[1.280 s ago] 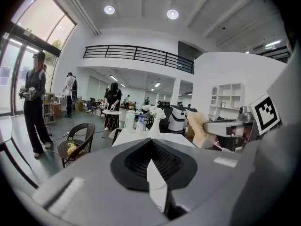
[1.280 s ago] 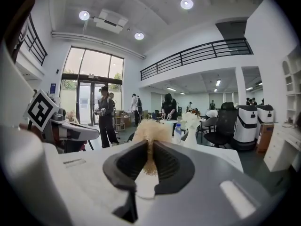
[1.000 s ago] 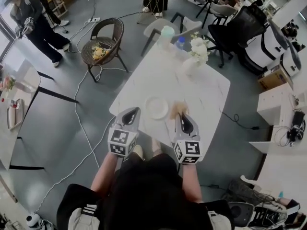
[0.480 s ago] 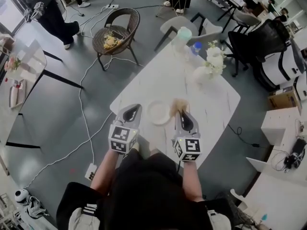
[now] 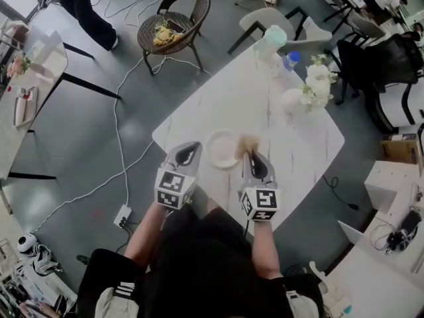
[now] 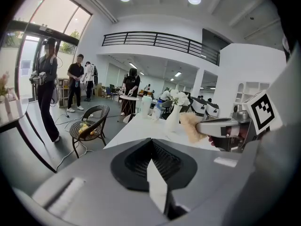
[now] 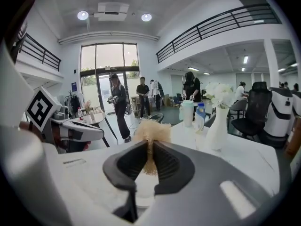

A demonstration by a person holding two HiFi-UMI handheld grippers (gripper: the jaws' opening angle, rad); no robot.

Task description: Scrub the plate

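Left claw (image 6: 151, 144): the two jaws are fully together, pad against pad, and nothing sits between them. In the head view this claw lies over the near-left edge of the table (image 5: 291, 144). It is to the left of the plate (image 5: 221, 149) and apart from its rim.

Right claw (image 7: 150, 145): the jaws are clamped on a tan, fibrous scrubber (image 7: 151, 132). The lower part of the scrubber is pinched between the pads. Its frayed upper tuft stands out beyond the jaw tips. In the head view the right claw points across the table from the person's side, and the scrubber is just beside the right rim of the plate. No view shows whether the fibres touch the plate.

Plate: white and round, lying flat on the white table close to the edge nearest the person. It sits between the tips of the two claws and slightly ahead of them.

Relative position of the claws: they lie side by side and roughly parallel, with the plate in the gap ahead. The left gripper view shows the right claw to its right, with the scrubber at its tip.

Other items on the table, all well apart from the plate:
- a white vase (image 5: 291, 102) with white flowers, towards the far side;
- a pale green tumbler (image 5: 273, 38) at the far corner;
- a clear bottle (image 5: 289, 59) just beside the tumbler.

A wicker chair (image 5: 173, 20) stands on the grey floor beyond the table's far-left side.
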